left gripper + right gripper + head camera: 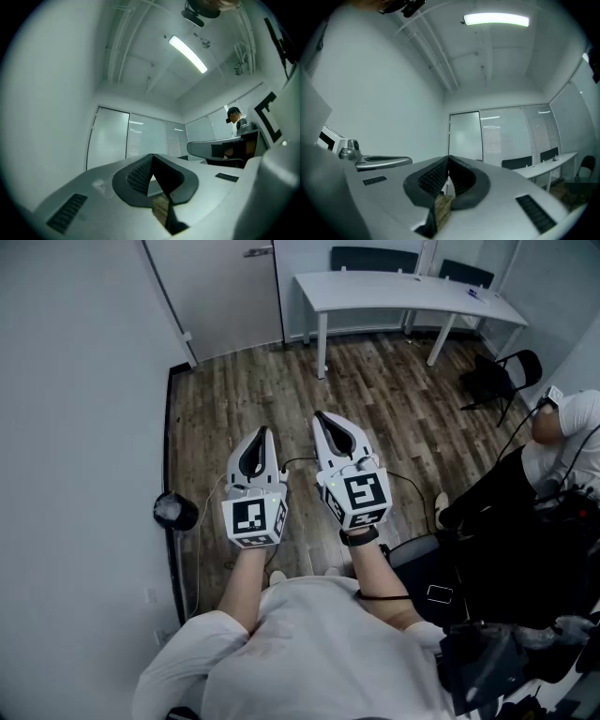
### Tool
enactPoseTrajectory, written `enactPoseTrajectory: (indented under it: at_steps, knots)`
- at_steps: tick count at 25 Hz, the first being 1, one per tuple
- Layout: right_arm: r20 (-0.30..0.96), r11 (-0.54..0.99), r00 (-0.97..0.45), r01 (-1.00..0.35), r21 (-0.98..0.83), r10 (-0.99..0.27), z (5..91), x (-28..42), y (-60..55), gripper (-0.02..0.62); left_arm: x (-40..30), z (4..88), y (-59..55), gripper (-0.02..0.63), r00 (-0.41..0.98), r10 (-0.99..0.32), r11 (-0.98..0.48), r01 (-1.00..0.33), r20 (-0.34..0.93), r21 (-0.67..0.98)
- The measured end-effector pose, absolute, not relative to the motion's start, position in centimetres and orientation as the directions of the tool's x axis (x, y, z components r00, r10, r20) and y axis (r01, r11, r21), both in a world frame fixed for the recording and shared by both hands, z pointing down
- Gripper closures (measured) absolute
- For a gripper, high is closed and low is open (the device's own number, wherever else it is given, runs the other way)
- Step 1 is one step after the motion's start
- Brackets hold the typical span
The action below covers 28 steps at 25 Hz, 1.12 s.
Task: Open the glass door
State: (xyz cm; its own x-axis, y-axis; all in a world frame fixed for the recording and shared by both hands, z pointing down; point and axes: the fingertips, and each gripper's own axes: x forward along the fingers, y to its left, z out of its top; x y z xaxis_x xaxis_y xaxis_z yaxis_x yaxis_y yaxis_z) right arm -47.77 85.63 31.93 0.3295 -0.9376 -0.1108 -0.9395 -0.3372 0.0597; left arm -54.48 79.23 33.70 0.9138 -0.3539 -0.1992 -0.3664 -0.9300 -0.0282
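Observation:
The glass door (230,292) stands shut at the far end of the room, its metal handle (258,252) near the top edge of the head view. It appears as a frosted panel (108,138) in the left gripper view and as a tall pane (465,136) in the right gripper view. My left gripper (263,431) and right gripper (319,415) are held side by side over the wood floor, pointing toward the door and well short of it. Both are shut with nothing between the jaws: left gripper (152,155), right gripper (448,158).
A white wall (75,427) runs along the left, with a black round object (175,511) at its foot. A long white desk (403,292) with chairs stands at the back right. A black folding chair (502,376) and a seated person (562,456) are at the right.

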Motion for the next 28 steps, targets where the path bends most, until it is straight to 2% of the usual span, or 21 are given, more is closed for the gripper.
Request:
enactPoseTrajectory:
  at_steps: [6,10,13,18,23,28]
  knots:
    - [-0.131,-0.348,0.339,-0.936,0.053,-0.932,32.2,-44.9,89.1,0.592,-51.6,34.3,82.4,0.603,0.918,-0.353,-0.927,-0.369,-0.183,-0.062]
    - [-0.093,-0.390,0.393,-0.919,-0.052,-0.915,35.0,-43.7,91.6,0.592,-52.6,35.3,84.2,0.603,0.914,-0.374,-0.920,-0.387,-0.157,-0.063]
    - [-0.081,-0.362,0.370,-0.928,-0.091,-0.926,36.2,-43.5,91.0,0.592,-53.1,35.9,83.7,0.603,0.913,-0.387,-0.916,-0.397,-0.130,-0.061]
    - [-0.107,-0.291,0.293,-0.956,-0.034,-0.950,36.1,-44.4,88.5,0.594,-52.7,36.1,81.1,0.603,0.903,-0.411,-0.906,-0.420,-0.126,-0.057]
    - [-0.078,-0.311,0.311,-0.950,-0.012,-0.947,36.6,-43.0,84.8,0.592,-50.5,36.8,77.3,0.603,0.908,-0.397,-0.914,-0.405,-0.135,-0.034]
    - [-0.105,-0.351,0.346,-0.936,0.035,-0.932,34.8,-41.1,79.7,0.592,-47.8,35.9,71.7,0.603,0.913,-0.370,-0.927,-0.375,-0.172,0.003]
